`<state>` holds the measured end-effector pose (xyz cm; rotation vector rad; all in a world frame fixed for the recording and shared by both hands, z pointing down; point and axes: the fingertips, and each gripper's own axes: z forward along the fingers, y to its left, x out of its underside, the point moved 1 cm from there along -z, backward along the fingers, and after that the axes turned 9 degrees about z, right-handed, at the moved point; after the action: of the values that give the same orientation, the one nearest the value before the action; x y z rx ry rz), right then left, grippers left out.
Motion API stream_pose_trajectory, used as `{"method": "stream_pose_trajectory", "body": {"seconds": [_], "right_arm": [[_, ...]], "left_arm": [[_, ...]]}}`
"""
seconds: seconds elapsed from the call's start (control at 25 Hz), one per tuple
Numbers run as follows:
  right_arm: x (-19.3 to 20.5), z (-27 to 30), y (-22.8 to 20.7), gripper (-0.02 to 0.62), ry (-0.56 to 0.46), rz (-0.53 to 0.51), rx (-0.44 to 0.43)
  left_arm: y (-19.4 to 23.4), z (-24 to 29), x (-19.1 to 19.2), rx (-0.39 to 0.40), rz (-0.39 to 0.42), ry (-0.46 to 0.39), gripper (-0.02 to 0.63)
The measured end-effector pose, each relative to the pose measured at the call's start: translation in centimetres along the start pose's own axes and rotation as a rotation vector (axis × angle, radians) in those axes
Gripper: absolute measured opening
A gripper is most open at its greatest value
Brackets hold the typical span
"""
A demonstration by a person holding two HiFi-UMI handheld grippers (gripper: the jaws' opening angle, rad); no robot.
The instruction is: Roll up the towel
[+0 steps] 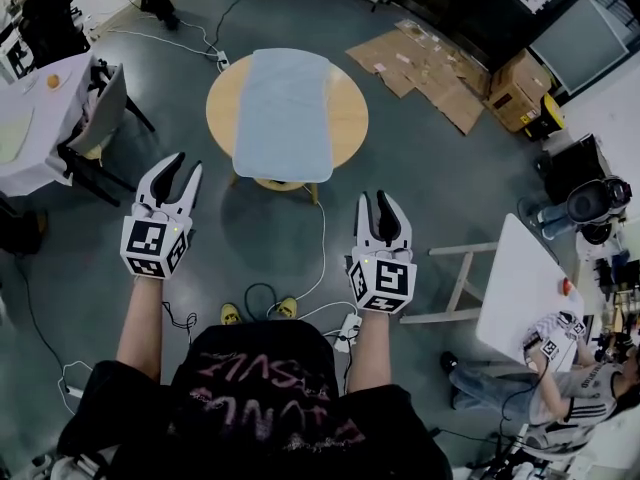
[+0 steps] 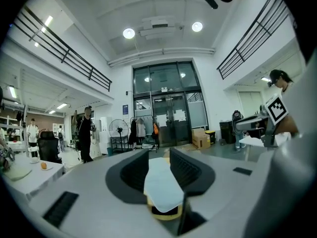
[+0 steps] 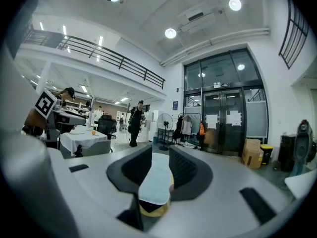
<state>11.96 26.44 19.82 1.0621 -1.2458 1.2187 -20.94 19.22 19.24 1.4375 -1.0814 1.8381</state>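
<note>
Approach; towel not yet gripped
My left hand-held gripper and right hand-held gripper hang released, empty, short of the tabletop; the towel lies flat, overhanging its near edge. Next I reach that edge.

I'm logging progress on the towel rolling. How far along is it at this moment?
Done: nothing shows as rolled. The towel lies spread flat across the round table.
In hand: nothing. The left gripper and right gripper are both open and empty, held up short of the table and aimed at it.
Left: reaching the towel, gripping an end and making the whole roll.
</note>
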Motion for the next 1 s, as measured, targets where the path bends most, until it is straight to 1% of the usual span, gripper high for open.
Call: {"method": "stream_pose_trajectory", "body": {"seconds": [0.36,0.64,0.84,1.0], "right_arm": [[1.4,1.2,-3.1,0.115,0.03,0.016,-0.062],[2.4,2.3,-5.2,0.117,0.051,-0.003,-0.118],[3.2,3.2,-6.0,0.117,0.077,-0.006,-0.126],[4.0,4.3,-5.7,0.117,0.097,-0.012,-0.132]], "left_arm": [[-3.3,2.1,-0.7,-0.01,0.041,0.042,0.132],[-5.8,3.4,-0.3,-0.028,0.057,0.084,0.132],[-6.4,4.3,0.4,-0.022,0.055,0.109,0.132],[-6.0,5.2,1.5,-0.009,0.052,0.126,0.132]]}}
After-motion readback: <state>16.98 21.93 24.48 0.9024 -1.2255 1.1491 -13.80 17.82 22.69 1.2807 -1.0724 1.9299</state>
